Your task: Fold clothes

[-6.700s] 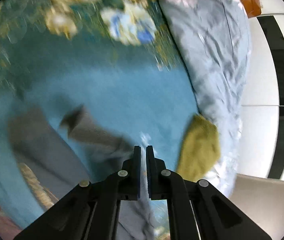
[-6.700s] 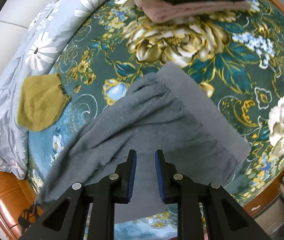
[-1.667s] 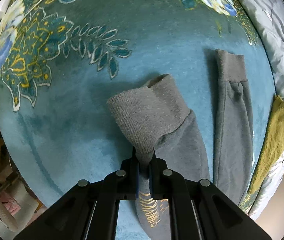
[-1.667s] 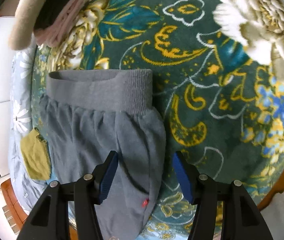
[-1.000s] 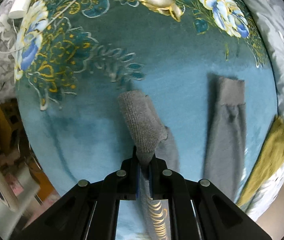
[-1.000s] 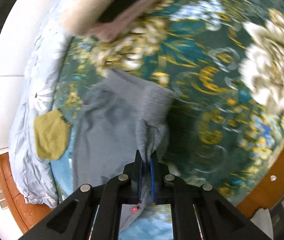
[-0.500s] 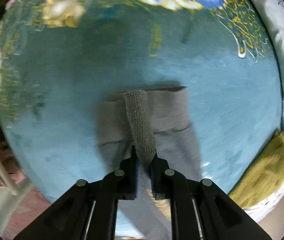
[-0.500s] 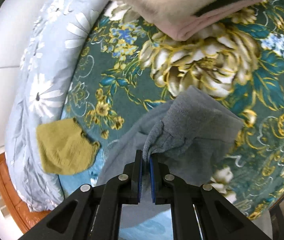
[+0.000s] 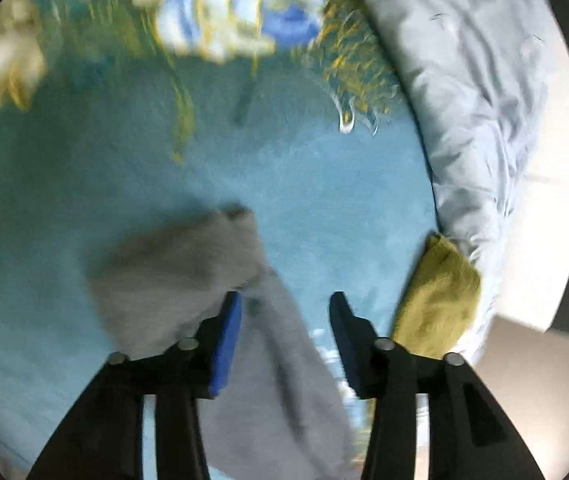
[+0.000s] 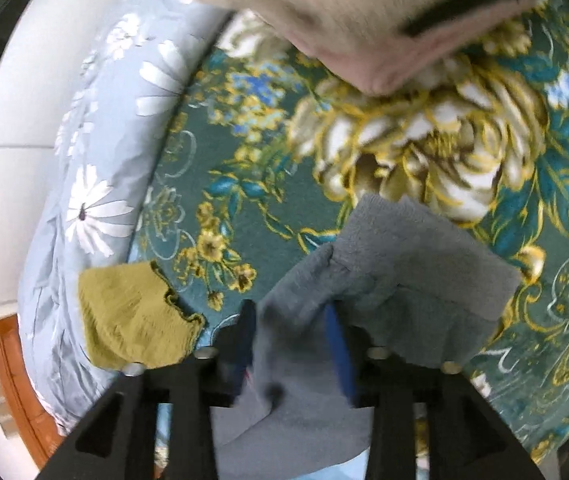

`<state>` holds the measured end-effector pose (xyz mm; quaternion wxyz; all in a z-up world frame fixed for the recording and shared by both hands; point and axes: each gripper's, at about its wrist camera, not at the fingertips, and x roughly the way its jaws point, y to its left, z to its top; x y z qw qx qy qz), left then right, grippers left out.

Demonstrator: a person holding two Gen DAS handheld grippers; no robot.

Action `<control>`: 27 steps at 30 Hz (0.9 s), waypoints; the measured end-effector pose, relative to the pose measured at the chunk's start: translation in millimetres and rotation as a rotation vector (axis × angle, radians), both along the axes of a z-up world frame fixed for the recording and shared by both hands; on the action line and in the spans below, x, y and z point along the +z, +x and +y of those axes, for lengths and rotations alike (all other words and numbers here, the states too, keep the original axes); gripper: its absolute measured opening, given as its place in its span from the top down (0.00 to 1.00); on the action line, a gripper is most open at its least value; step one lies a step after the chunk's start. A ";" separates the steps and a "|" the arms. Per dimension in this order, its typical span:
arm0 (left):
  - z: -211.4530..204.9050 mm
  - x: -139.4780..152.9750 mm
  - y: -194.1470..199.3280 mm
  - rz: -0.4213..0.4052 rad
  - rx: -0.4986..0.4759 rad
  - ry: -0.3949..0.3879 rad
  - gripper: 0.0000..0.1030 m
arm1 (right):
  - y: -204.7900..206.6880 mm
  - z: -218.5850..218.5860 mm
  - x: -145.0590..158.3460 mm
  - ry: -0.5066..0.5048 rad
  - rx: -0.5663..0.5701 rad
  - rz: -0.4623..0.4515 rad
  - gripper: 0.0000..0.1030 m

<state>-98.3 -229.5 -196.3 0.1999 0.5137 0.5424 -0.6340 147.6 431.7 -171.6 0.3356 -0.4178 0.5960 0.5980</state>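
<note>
Only the right view shows stacked folded clothes [image 10: 364, 20].

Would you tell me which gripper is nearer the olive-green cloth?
Hard to call: the olive-green cloth sits just right of the open left gripper and just left of the open right gripper.

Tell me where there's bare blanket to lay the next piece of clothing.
The plain blue patch between the grey pants, the olive cloth and the pale quilt is free. It is crowded near the folded stack and where the pants lie under both open tools.
</note>
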 end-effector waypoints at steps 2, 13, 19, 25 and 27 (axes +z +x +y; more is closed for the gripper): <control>-0.4 -12.4 -17.4 -0.077 -0.055 -0.070 0.52 | 1.5 -2.9 4.7 0.017 0.015 -0.008 0.58; -26.6 -34.0 22.7 -0.198 -0.028 -0.131 0.56 | 43.5 -18.7 -4.2 -0.018 -0.022 -0.081 0.57; -18.6 -10.5 24.3 -0.123 -0.103 -0.087 0.93 | 74.9 -23.3 -9.0 -0.042 -0.065 -0.104 0.57; -10.9 11.1 15.9 -0.056 -0.198 -0.132 0.95 | 88.9 -27.4 -17.2 -0.073 -0.097 -0.111 0.57; -16.6 -3.3 14.2 -0.099 -0.179 -0.169 0.85 | 85.6 -29.2 -18.4 -0.077 -0.092 -0.103 0.57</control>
